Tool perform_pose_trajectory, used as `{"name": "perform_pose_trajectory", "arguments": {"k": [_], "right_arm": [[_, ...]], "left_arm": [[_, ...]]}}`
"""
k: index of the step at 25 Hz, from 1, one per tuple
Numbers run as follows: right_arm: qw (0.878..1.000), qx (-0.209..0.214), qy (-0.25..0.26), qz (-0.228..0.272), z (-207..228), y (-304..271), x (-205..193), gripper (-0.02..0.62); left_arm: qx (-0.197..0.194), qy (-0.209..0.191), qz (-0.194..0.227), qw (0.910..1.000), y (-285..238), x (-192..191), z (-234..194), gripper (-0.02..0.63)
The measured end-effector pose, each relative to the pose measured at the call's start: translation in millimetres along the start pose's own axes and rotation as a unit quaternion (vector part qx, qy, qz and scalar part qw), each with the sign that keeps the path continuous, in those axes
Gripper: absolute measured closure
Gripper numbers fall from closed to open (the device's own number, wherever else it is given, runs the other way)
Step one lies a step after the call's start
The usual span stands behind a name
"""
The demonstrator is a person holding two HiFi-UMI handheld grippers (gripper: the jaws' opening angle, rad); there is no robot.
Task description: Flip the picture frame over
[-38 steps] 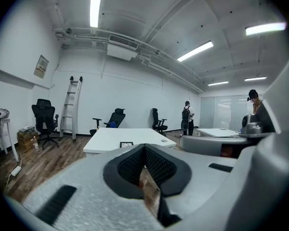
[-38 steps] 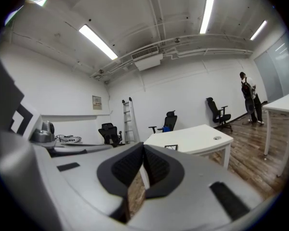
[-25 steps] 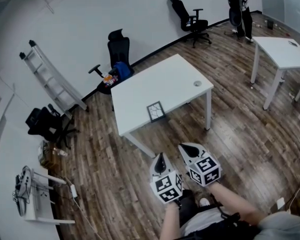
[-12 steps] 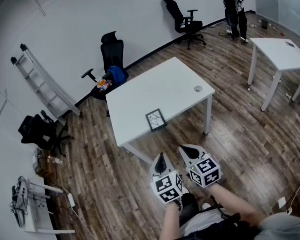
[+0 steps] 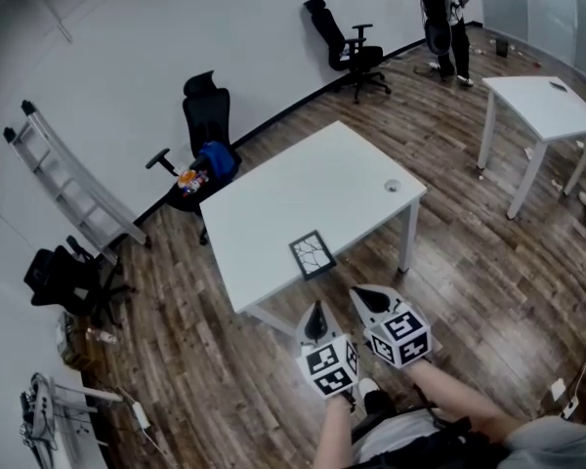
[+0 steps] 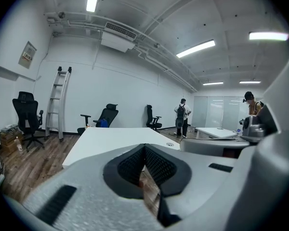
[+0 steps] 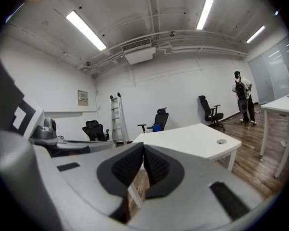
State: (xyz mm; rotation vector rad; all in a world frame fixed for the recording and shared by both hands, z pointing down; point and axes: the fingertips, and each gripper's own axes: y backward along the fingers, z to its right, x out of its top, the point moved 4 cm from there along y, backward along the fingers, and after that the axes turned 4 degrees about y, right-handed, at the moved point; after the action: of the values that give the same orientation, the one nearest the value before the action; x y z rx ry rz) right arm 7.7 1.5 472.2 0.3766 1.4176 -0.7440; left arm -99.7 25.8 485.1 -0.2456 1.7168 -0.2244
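Picture frame [image 5: 312,254] lies flat on white worktop [image 5: 303,189], near its front edge. Left gripper [image 5: 316,308] and right gripper [image 5: 364,292] hang short of it, fingers clenched, empty.

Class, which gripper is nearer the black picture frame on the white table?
Left, narrowly. The left gripper points straight at the black picture frame from off the white table's edge; the right gripper sits beside it, offset rightward.
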Motion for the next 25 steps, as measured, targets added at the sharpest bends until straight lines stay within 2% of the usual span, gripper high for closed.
{"name": "perform_pose_trajectory", "arguments": {"k": [12, 25], "right_arm": [[1.000, -0.018, -0.004, -0.012, -20, -79, 0, 0.584], [0.999, -0.030, 0.003, -0.026, -14, -109, 6, 0.584]], "left_arm": [[-0.025, -0.010, -0.026, 0.9993, -48, 8, -61, 0.604], [-0.024, 0.003, -0.033, 0.9991, -72, 15, -82, 0.604]]}}
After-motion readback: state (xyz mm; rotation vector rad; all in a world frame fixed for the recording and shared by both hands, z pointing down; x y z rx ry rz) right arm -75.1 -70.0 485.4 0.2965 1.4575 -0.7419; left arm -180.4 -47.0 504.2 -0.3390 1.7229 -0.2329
